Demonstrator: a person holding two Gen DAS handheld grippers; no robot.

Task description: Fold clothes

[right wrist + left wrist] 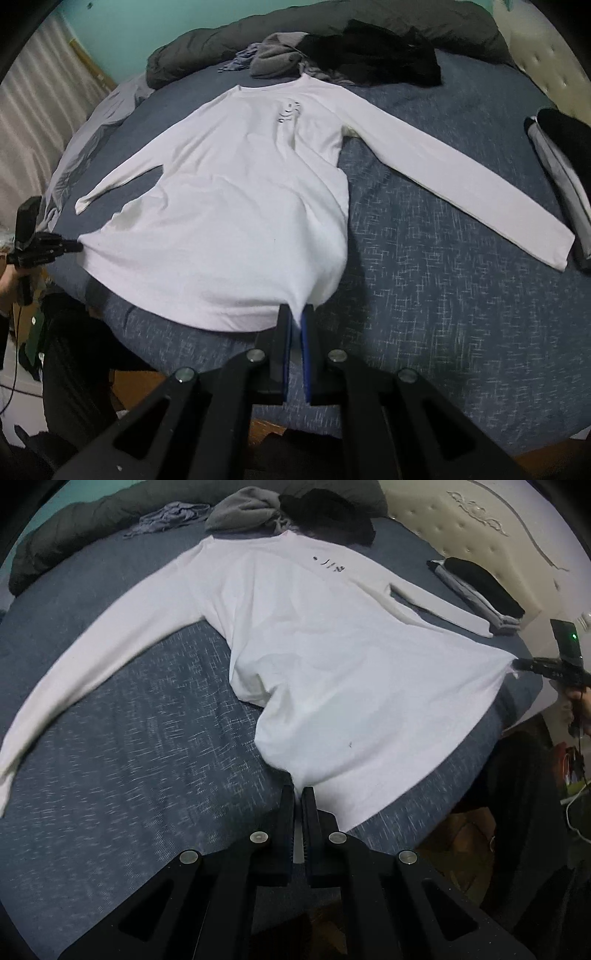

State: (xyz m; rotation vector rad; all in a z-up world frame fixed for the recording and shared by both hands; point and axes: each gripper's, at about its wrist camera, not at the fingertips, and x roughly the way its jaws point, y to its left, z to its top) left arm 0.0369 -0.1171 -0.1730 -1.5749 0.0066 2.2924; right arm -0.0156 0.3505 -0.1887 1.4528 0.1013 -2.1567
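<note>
The white long-sleeved shirt (314,657) was spread on the bed (129,738), its long axis running from lower centre up to the collar. Each hem corner was pinched: one by the left tongs (298,794), one by the right tongs (297,312), equally near.

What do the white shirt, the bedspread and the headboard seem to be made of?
White shirt: soft matte knit, probably cotton; it drapes and creases where pinched.
Bedspread: woven fabric, blue with pale flecks, matte.
Headboard: padded, cream, slightly glossy, likely faux leather; button tufting shows.
</note>
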